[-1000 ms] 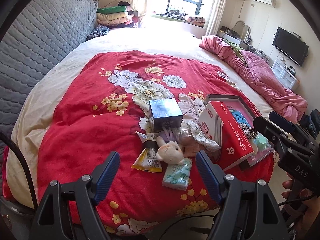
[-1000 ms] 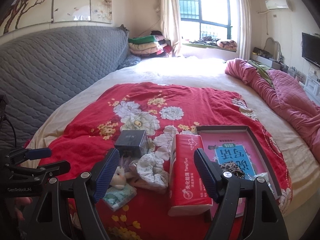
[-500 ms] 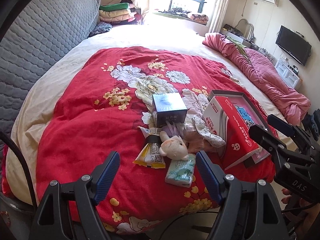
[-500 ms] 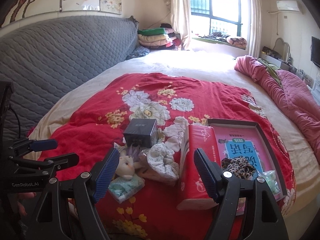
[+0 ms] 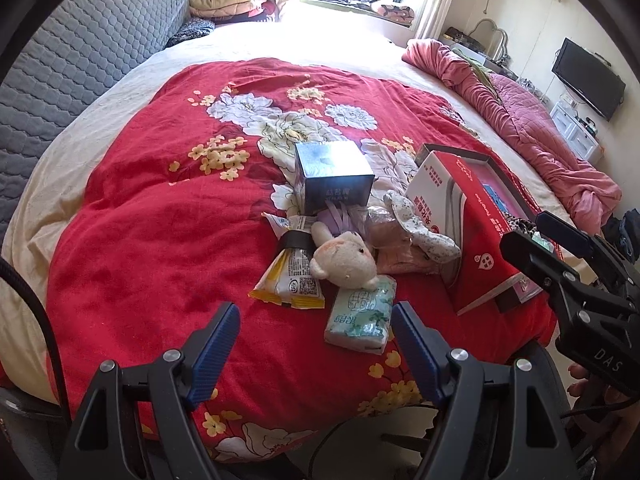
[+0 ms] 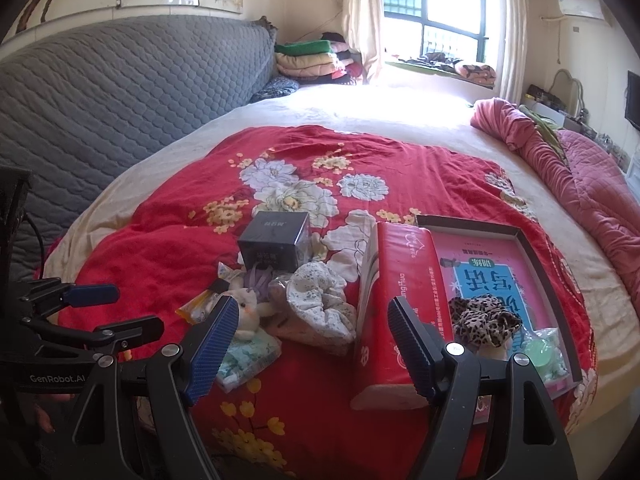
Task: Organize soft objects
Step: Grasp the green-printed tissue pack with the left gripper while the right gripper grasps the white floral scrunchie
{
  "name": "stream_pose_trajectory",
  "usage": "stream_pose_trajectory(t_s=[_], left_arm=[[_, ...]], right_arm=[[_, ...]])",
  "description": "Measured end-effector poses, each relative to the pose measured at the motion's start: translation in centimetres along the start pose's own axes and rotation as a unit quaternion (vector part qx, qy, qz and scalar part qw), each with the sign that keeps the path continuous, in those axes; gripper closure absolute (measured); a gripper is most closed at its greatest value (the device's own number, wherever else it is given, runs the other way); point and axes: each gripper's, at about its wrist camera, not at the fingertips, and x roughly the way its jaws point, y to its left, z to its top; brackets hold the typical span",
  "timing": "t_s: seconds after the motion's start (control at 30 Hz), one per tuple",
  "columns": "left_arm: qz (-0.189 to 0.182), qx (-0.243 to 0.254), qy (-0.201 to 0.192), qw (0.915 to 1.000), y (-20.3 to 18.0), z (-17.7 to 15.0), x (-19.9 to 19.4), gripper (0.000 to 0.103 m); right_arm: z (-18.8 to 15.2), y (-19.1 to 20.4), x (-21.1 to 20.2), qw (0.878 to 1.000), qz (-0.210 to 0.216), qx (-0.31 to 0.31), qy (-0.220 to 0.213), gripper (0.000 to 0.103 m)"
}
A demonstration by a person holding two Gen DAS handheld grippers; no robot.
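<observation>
A pile lies on the red floral blanket: a white plush toy, a green tissue pack, a yellow snack packet, a floral cloth scrunchie and a dark box. My left gripper is open and empty, just short of the tissue pack. My right gripper is open and empty, hovering before the floral scrunchie and the red tissue package. A leopard scrunchie and a green item lie in the pink tray.
A grey quilted headboard stands to the left. A pink quilt is bunched at the right. Folded blankets are stacked by the window. The bed edge is close under both grippers. The other gripper shows at each view's side.
Both grippers have drawn nearer to the pile and tilted down a little. Both stay open. Nothing on the bed has moved.
</observation>
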Motion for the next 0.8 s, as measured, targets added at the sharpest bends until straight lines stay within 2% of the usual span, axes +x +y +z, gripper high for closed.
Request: stream_pose_trajectory(t_s=[0.43, 0.67, 0.8], left_arm=[[-0.044, 0.01, 0.058, 0.9973, -1.2, -1.4, 4.3, 0.026], [-0.059, 0.013, 0.08, 0.9949, -1.9, -1.4, 6.5, 0.026], [-0.062, 0.014, 0.086, 0.9943, -1.9, -1.2, 7.4, 0.026]], right_arm=[[-0.8, -1.6, 1.1, 1.0, -0.009, 0.002, 0.013, 0.025], [-0.6, -1.5, 2.5, 0.999, -0.013, -0.024, 0.025, 0.025], [-0.2, -0.9, 4.1, 0.997, -0.01, -0.063, 0.047, 0.025]])
